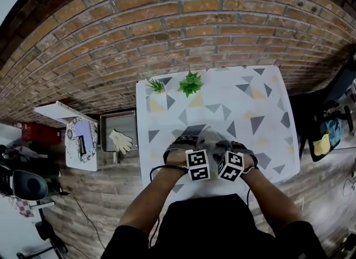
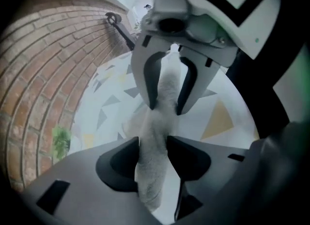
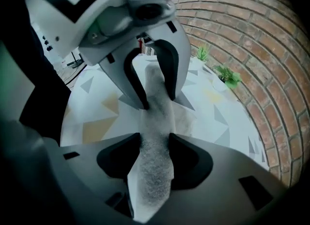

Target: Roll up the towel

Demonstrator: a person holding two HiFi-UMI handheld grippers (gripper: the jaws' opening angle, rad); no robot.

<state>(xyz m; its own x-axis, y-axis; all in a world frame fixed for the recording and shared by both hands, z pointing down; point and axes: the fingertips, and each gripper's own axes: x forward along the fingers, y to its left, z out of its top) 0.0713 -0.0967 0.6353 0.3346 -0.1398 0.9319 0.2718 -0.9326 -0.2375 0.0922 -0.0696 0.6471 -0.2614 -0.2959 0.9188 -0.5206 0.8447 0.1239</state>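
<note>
A grey towel [image 1: 207, 138] lies rolled into a narrow roll on the patterned white table [image 1: 253, 99] near its front edge. Both of my grippers point steeply down over it, side by side. In the left gripper view the towel roll [image 2: 153, 171] runs between the jaws of my left gripper [image 2: 153, 144], which stand wide; farther along it the right gripper [image 2: 167, 104] straddles the same roll. In the right gripper view the roll [image 3: 152, 171] passes between the wide jaws of my right gripper [image 3: 154, 142], with the left gripper [image 3: 156, 100] beyond. My left gripper [image 1: 186, 142] and right gripper [image 1: 228, 144] are both open.
Two small green plants [image 1: 191, 83] [image 1: 157, 86] stand at the table's far left edge, against a brick wall. Left of the table, a grey tray on the floor [image 1: 118, 127] holds a white glove [image 1: 120, 141]. A chair [image 1: 25, 185] stands at far left.
</note>
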